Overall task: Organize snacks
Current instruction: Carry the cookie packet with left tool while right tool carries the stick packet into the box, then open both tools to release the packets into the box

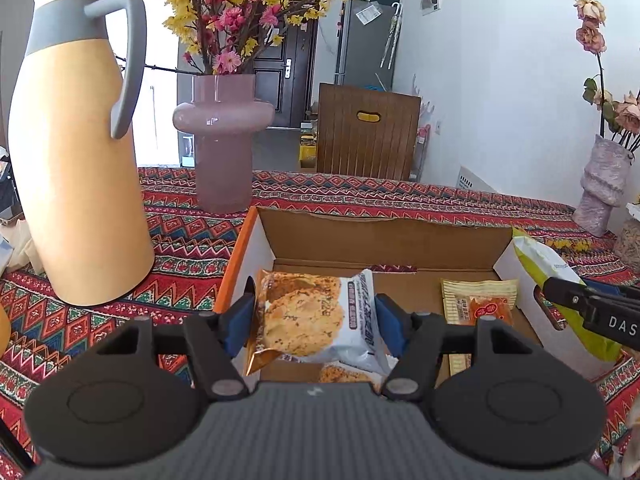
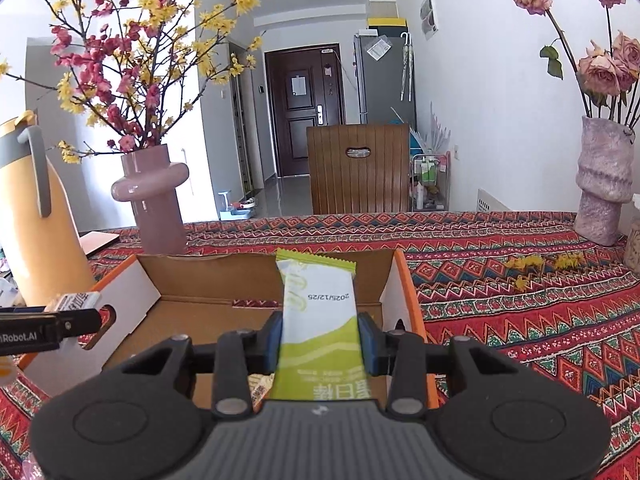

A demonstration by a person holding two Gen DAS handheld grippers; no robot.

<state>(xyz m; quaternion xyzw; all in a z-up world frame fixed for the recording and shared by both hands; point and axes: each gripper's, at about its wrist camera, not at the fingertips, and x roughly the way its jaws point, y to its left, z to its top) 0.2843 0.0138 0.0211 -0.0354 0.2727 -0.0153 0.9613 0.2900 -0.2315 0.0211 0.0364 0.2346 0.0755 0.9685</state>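
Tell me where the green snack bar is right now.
The green snack bar is clamped in the right gripper, centre of the right wrist view, above the cardboard box.

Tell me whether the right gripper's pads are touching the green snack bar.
Touching. In the right wrist view, both blue pads of the right gripper press against the sides of the green snack bar, holding it above the cardboard box.

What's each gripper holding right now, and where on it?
Left gripper: cookie packet, pinched across its sides. Right gripper: green snack bar, clamped across its lower middle.
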